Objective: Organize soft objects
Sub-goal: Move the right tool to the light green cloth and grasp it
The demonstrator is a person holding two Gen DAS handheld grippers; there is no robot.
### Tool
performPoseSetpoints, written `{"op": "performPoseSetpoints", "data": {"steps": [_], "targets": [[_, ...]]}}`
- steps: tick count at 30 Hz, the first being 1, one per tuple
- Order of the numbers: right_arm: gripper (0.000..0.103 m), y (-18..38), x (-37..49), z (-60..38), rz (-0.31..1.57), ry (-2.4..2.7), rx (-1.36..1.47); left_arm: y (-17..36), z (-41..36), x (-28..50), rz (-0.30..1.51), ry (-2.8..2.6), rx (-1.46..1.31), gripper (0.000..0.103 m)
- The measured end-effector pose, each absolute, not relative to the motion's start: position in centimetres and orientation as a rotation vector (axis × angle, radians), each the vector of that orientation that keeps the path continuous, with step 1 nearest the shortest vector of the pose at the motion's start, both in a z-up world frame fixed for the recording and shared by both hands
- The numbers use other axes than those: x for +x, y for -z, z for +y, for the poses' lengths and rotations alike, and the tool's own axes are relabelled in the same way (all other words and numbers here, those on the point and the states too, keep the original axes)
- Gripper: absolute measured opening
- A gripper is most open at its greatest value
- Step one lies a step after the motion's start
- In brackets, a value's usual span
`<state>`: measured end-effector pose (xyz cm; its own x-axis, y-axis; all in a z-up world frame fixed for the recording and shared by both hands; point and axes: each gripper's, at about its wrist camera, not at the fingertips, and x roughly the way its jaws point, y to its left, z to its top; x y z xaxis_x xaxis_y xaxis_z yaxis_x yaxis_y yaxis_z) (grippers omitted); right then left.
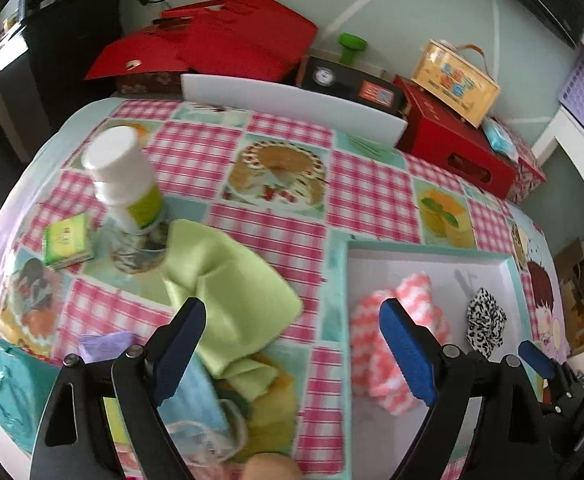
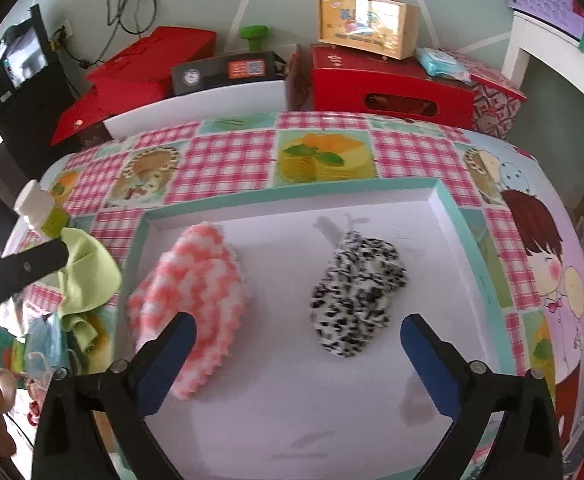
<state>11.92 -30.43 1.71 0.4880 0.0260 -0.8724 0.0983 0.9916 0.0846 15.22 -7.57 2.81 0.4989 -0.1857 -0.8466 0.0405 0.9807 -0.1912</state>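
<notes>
Left tool (image 1: 292, 320) standing spread wide, pinching nothing, hanging above the checked surface (image 1: 276, 240) at the tray's left rim. Right tool (image 2: 297, 334) likewise spread to its widest, holding nothing, hovering over the white tray (image 2: 471, 248). Lying apart inside the tray: pink-and-white fluffy cloth (image 2: 196, 292) at left, black-and-white spotted scrunchie (image 2: 355, 292) at right, neither touching a finger. Resting outside the tray, just left of it: crumpled green cloth (image 1: 228, 280), with a blue face mask (image 1: 196, 400) partly under it. Standing behind the green cloth: white-capped bottle (image 1: 128, 184), small green packet (image 1: 66, 240) beside it.
</notes>
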Motion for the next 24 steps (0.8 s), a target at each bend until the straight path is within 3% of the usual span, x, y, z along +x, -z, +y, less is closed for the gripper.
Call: {"op": "performPoseSetpoints", "data": {"steps": [13, 24], "targets": [[0.103, -3.0, 12.3, -21.5, 0.991, -0.191, 0.080, -4.5, 4.9, 15.1, 1.072, -0.046, -0.166, 0.089], [0.103, -2.6, 12.7, -14.8, 0.992, -0.335, 0.049, -4.6, 8.7, 15.0, 1.097, -0.086, -0.073, 0.089]]}}
